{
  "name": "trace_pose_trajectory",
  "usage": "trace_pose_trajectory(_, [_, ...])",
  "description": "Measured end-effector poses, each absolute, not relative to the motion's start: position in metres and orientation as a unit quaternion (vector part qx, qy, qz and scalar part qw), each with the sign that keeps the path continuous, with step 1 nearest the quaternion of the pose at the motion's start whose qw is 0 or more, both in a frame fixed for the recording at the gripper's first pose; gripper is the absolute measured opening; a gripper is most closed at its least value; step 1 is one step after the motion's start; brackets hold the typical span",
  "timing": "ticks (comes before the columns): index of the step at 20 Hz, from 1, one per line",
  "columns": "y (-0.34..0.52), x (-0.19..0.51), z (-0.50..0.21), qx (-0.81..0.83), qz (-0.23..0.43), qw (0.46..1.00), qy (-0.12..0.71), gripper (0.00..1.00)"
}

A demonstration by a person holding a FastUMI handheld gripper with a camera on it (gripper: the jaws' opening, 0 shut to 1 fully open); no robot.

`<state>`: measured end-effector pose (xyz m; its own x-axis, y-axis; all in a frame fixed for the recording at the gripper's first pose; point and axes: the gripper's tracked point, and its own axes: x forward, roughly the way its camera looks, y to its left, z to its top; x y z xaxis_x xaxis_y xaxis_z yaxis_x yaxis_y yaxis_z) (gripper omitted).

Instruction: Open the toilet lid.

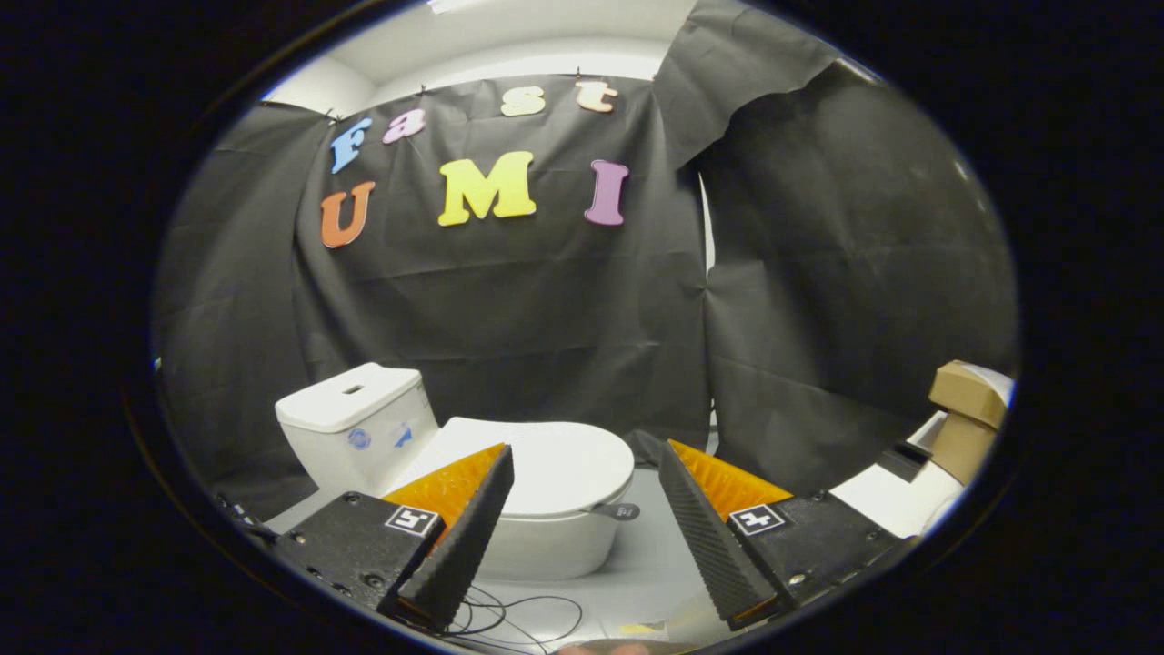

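The gripper (582,491) hangs with jaws wide and empty; the closed toilet lid (555,468) lies just beyond them. Missing its small front tab (617,511), they would likely skid off the smooth lid.

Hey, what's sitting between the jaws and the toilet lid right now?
Nothing: the open gripper hangs just short of the closed lid, with only bare air between in the gripper view.

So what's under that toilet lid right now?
Can't be seen: the lid lies flat and closed over the bowl, hiding the seat and inside. A small grey tab sticks out at its rim. The open gripper hasn't touched it.
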<state>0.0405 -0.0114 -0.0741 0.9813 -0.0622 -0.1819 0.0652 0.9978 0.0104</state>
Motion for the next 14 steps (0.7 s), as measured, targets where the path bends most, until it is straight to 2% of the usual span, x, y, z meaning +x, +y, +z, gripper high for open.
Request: trace_pose_trajectory(14, [-0.047, 0.151, -0.181, 0.08, -0.054, 0.965, 0.242, 1.0])
